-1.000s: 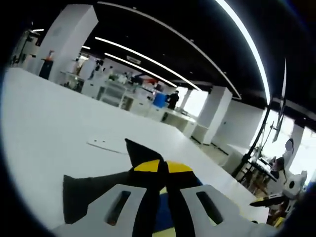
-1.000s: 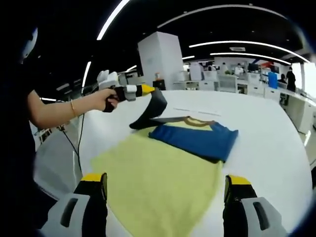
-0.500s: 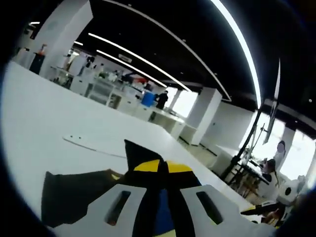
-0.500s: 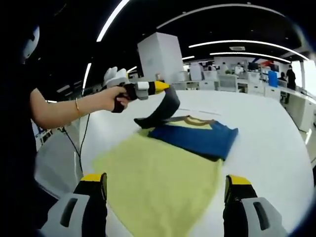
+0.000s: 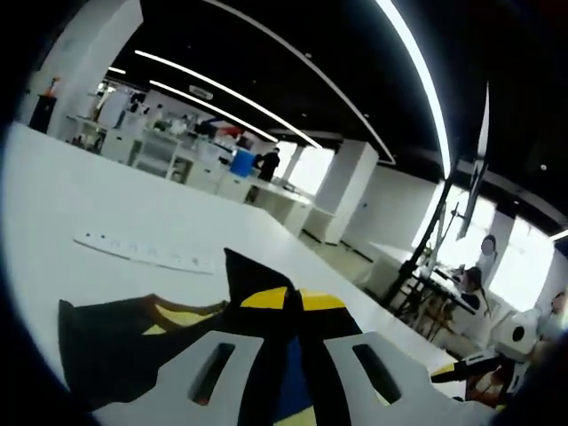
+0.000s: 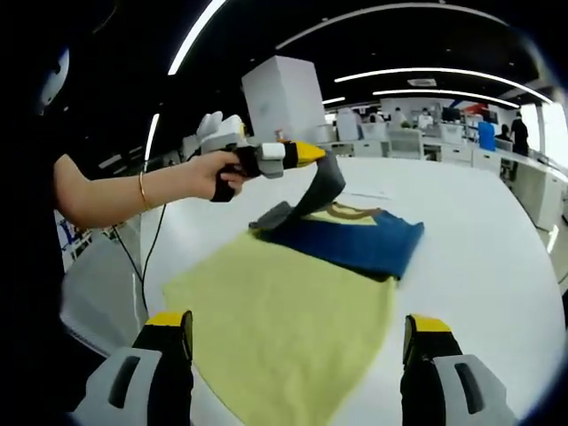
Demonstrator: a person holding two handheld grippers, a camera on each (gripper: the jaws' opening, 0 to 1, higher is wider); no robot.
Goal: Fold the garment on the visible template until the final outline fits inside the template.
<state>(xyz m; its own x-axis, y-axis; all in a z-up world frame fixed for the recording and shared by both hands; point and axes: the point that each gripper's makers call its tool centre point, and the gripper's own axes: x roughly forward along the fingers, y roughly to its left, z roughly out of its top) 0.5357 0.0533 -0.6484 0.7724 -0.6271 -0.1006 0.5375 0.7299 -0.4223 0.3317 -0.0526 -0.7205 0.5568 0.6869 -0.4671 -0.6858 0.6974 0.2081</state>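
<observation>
A T-shirt lies on the white table (image 6: pixel 479 222): pale yellow body (image 6: pixel 284 311), a blue sleeve (image 6: pixel 355 244) folded across it, and a dark grey sleeve (image 6: pixel 315 191). In the right gripper view, the left gripper (image 6: pixel 306 155), held in a person's hand, is shut on the grey sleeve and holds it lifted above the shirt's collar end. In the left gripper view its yellow-tipped jaws (image 5: pixel 293 300) are closed on the dark cloth (image 5: pixel 124 342). The right gripper (image 6: pixel 297 342) is open, its jaws wide apart over the shirt's near hem, holding nothing.
A thin white strip with holes (image 5: pixel 146 253) lies flat on the table beyond the shirt. The person's forearm (image 6: pixel 124 191) reaches in from the left. Desks, pillars and people stand far behind in an open office.
The left gripper has carried the grey sleeve higher and to the right, over the blue part of the shirt. The right gripper has stayed put and open.
</observation>
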